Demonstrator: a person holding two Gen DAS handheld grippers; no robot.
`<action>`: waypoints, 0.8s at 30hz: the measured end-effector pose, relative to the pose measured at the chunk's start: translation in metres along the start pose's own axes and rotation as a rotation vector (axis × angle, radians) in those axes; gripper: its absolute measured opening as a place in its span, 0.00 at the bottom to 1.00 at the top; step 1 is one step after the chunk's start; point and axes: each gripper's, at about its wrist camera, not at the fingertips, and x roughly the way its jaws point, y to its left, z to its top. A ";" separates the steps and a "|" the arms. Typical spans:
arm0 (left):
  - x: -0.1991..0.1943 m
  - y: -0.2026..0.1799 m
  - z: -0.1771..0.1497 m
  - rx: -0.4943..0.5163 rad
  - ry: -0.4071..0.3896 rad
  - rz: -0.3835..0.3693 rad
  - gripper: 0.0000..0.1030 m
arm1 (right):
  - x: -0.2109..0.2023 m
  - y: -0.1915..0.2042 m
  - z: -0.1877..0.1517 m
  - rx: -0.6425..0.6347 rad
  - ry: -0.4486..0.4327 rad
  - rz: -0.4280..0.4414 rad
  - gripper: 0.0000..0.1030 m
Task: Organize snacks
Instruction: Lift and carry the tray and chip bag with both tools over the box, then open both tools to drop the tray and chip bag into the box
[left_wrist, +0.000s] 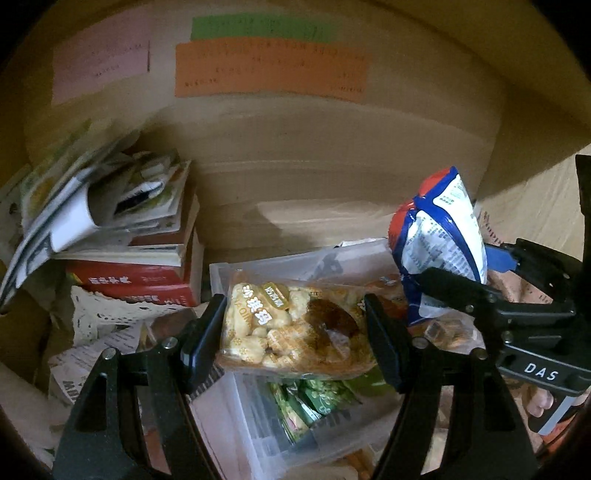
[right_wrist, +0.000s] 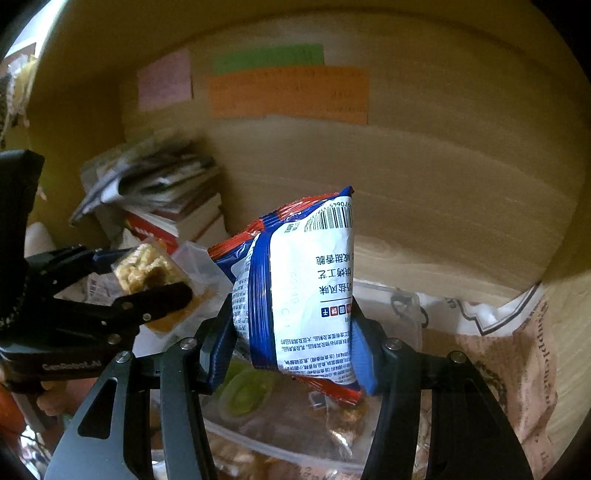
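Left wrist view: left gripper (left_wrist: 295, 328) is clamping a clear pack of puffed rice cakes (left_wrist: 291, 328), both black pads pressing on the pack's short sides, pack lying roughly flat between them and lifted above a clear plastic bin (left_wrist: 266, 417) that is holding green-wrapped snacks (left_wrist: 314, 402). Right gripper (left_wrist: 476, 273) is showing at the right edge of this view, its jaws closed on a blue, white and red snack bag (left_wrist: 439, 236) standing upright. Right wrist view: right gripper (right_wrist: 291, 347) is squeezing the lower part of the same snack bag (right_wrist: 306, 288), printed back panel and barcode facing the camera, bag tilting slightly; left gripper (right_wrist: 147, 273) is appearing at the left with the rice-cake pack (right_wrist: 147, 269) pinched between its fingers. Below the bag, the clear bin (right_wrist: 391, 306) is holding a green-lidded cup (right_wrist: 243, 395) and small wrapped items. Right of the bin, a patterned paper or cloth sheet (right_wrist: 517, 365) is lying on the surface. Farther back on the left, a stack of red-spined books (left_wrist: 147, 280) topped with loose magazines (left_wrist: 99, 199) is leaning against a cardboard-coloured wall (left_wrist: 332, 155). On that wall, pink (left_wrist: 99, 62), green (left_wrist: 258, 29) and orange (left_wrist: 269, 70) paper notes are hanging; their writing is too blurred to read.
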 end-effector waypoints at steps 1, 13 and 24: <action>0.003 -0.001 0.000 0.004 0.007 -0.001 0.70 | 0.004 0.000 0.001 0.004 0.007 0.002 0.49; 0.020 0.002 0.005 0.023 0.046 0.005 0.72 | 0.015 -0.003 0.006 -0.007 0.035 -0.001 0.61; -0.040 -0.005 -0.005 0.031 -0.018 -0.021 0.72 | -0.034 0.001 -0.002 -0.016 -0.040 0.021 0.64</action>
